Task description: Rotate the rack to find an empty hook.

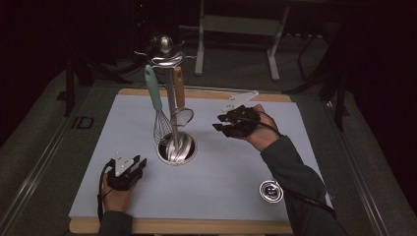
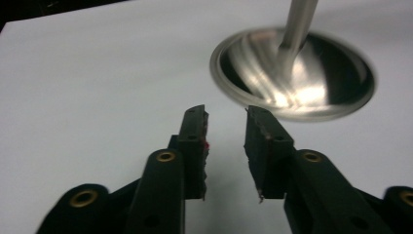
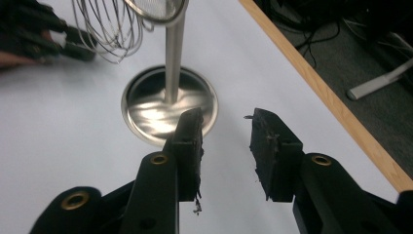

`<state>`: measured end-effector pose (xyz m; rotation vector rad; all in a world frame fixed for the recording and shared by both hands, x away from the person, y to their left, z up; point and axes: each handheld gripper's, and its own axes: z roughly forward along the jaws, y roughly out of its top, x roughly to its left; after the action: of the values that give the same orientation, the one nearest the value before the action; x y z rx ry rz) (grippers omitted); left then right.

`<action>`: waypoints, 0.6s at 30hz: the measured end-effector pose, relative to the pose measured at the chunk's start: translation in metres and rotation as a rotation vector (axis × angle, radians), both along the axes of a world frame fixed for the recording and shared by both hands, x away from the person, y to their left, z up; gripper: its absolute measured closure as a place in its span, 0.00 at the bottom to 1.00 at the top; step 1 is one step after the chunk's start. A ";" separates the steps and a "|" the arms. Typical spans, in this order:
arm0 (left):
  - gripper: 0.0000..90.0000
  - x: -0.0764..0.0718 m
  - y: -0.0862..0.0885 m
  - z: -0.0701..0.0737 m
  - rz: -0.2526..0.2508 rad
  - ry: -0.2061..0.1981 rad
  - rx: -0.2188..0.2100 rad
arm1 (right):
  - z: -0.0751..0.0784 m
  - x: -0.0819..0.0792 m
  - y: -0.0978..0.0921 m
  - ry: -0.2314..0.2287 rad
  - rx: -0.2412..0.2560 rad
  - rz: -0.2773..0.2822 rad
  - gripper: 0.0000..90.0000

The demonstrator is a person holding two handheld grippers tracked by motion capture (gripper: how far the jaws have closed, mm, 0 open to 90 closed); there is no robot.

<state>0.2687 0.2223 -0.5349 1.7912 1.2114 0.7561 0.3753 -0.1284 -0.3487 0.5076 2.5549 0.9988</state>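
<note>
A steel utensil stand (image 1: 169, 54) rises from a round shiny base (image 1: 176, 148) at the middle of the white board (image 1: 221, 167). A whisk with a teal handle (image 1: 154, 88) and a small strainer with a wooden handle (image 1: 180, 87) hang from it. My left gripper (image 1: 139, 162) rests low on the board just left of the base, open and empty. Its own view has the base (image 2: 292, 73) close ahead and to the right of the open gripper (image 2: 226, 117). My right gripper (image 1: 219, 122) hovers right of the stand, open and empty. Ahead of it (image 3: 225, 117) are the base (image 3: 168, 105) and whisk wires (image 3: 112, 29).
A small round shiny metal piece (image 1: 271, 191) lies on the board near the right forearm. The board's wooden edge (image 3: 331, 97) runs along the right gripper's right side, with dark floor and cables beyond. Metal frame legs (image 1: 273, 49) stand behind the table.
</note>
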 end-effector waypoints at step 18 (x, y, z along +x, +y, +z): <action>1.00 -0.022 -0.023 0.123 -0.119 -0.377 -0.177 | -0.041 -0.004 -0.027 0.040 -0.075 -0.079 0.68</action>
<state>0.2468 0.1993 -0.4115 1.4799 0.8853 0.8444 0.3717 -0.1550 -0.3902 0.6078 2.5746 0.8703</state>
